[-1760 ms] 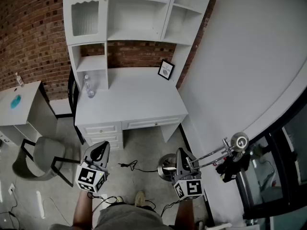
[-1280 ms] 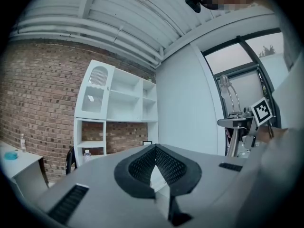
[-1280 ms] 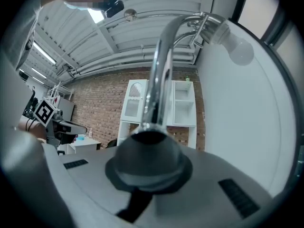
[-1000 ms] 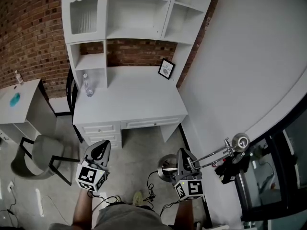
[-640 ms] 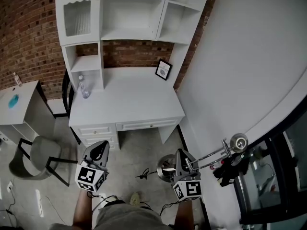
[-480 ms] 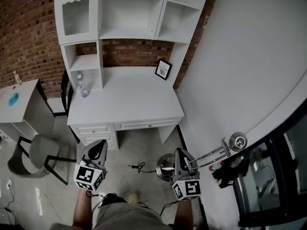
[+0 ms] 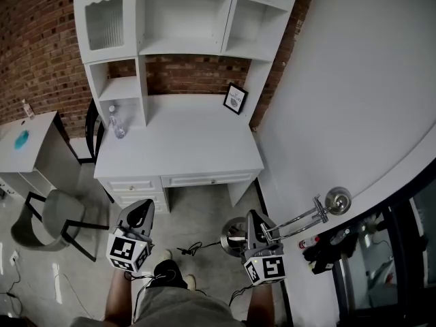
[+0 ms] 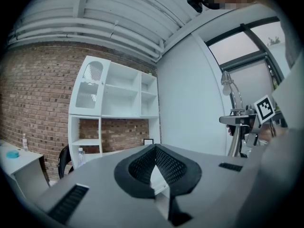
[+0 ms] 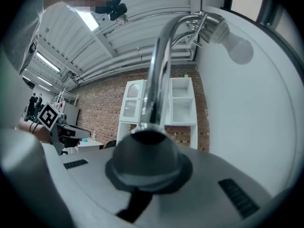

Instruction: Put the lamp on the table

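Head view, right gripper [image 7: 253, 216] jaws clenched on lamp [image 7: 301, 217], left gripper [image 7: 142, 208] jaws closed, bottle [image 7: 120, 129], frame [image 7: 236, 98] on table [image 7: 184, 148], chair [image 7: 42, 218] nearby

Head view: lamp [image 7: 294, 221] base half hidden behind right gripper [image 7: 251, 222]. Shelf unit [image 7: 184, 19] top cut by upper edge. Side table [image 7: 39, 129] cut by left edge. Person [image 7: 178, 310] cut off at bottom edge. Print in picture frame [image 7: 236, 98] too small to read. Right gripper view: lamp stem blurred where it nears lens.
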`<state>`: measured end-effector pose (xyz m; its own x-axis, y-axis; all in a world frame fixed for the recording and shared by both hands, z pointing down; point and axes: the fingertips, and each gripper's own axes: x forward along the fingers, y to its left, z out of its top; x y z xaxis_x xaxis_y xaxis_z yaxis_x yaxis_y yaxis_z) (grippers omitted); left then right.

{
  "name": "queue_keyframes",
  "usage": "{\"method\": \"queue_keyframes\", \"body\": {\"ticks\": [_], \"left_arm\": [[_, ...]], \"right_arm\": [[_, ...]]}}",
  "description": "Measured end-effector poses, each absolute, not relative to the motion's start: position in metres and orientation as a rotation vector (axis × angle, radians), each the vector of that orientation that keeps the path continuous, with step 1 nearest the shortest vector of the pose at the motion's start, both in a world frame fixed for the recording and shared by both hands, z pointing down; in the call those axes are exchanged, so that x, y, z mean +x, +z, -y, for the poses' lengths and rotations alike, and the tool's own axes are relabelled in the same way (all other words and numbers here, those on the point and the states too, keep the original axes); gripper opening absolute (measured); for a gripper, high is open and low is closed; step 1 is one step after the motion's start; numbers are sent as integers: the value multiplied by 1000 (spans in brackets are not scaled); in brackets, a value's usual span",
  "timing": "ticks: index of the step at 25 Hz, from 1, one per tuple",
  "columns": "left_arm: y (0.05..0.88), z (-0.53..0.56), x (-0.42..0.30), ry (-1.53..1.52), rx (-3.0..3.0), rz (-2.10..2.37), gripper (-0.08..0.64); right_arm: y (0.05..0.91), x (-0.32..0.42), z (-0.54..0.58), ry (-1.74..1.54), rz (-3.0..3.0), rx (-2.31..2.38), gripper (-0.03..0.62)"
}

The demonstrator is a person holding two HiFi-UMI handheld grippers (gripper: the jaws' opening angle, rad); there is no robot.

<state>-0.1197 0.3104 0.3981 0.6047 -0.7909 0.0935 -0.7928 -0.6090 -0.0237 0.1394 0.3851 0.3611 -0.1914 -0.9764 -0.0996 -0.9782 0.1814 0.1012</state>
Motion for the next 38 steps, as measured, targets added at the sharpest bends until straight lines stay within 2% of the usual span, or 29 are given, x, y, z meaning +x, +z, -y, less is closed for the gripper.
{"method": "queue_keyframes", "body": {"ticks": [22, 38], "left_arm": [[399, -115, -67, 148, 2874, 1281, 2], [407, 22, -73, 172, 2841, 1292, 2]], "right_arm": [[368, 178, -229, 237, -2347, -2097, 20], [352, 172, -76, 230, -2364, -2017, 20]]}}
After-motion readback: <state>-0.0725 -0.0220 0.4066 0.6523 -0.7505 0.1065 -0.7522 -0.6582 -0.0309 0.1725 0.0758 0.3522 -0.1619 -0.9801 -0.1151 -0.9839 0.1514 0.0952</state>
